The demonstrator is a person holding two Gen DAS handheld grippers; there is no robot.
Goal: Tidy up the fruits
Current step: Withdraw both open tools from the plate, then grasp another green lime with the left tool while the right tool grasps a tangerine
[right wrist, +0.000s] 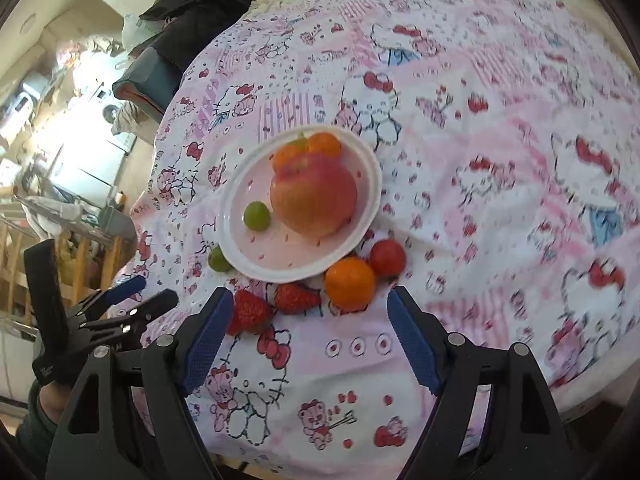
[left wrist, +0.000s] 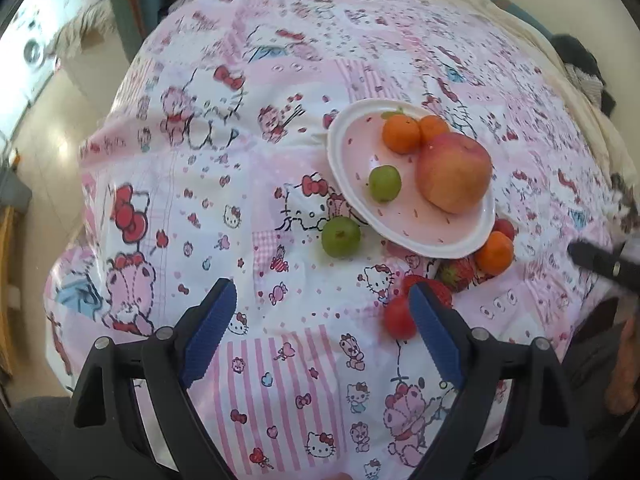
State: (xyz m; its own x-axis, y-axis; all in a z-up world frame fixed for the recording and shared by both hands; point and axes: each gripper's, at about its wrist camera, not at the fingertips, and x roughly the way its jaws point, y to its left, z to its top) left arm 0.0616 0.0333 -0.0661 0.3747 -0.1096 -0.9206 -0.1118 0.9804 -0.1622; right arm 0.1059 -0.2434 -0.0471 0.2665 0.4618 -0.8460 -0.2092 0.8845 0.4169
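Fruit is split between plate (right wrist: 240, 216) and cloth (right wrist: 460, 208), which fits a sorting job partly done. On the plate sit 1 apple (right wrist: 314, 196), 2 oranges behind it (left wrist: 401, 134) and 1 green fruit (right wrist: 257, 216), the small ones beside the apple so the big one takes the middle. Off the plate, touching or just beside its near rim, lie another green fruit (left wrist: 341, 237), 1 orange (right wrist: 349, 283), 2 strawberries (right wrist: 296, 298), and 1 round red fruit (right wrist: 387, 257); a second red one (left wrist: 398, 318) shows by the left claw, though blur makes its kind hard to tell.

Left claw (left wrist: 322, 320) hangs over bare cloth with its blue pads well apart and nothing between them. Right claw (right wrist: 310, 334) is likewise spread wide and empty, aimed at the strawberries and orange just ahead, likely because those are the nearest strays. Both point steeply down, suited to picking from above. The desk itself is hidden under the cloth.
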